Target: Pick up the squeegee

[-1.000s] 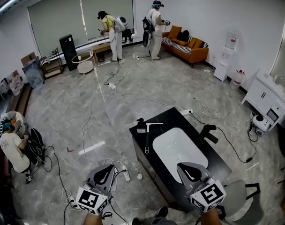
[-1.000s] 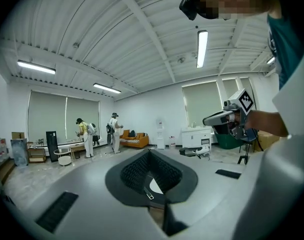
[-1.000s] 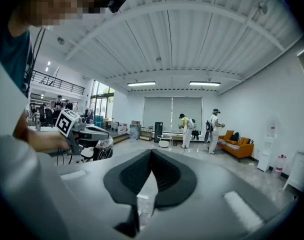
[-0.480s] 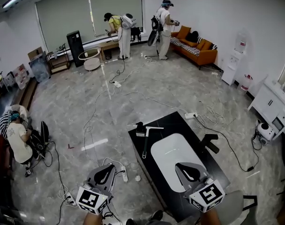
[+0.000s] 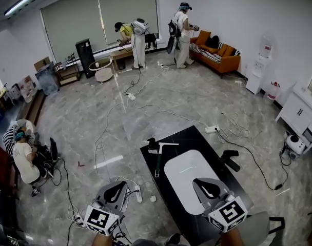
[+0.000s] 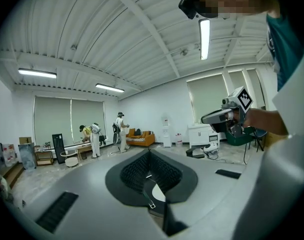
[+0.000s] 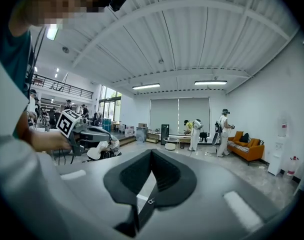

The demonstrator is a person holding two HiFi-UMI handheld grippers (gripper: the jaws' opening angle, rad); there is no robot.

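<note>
On black counter [image 5: 196,137], squeegee [image 5: 159,159] beside basin [image 5: 188,182]

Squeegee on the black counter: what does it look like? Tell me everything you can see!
The squeegee is T-shaped, with a thin pale crossbar at the far end and a long dark handle pointing back toward the person. It lies flat on the black counter, near its left edge, beside the white basin. A small black object sits by the crossbar's left end; whether they touch is unclear. Nothing holds the squeegee. It is too small to tell what it is made of.
</note>
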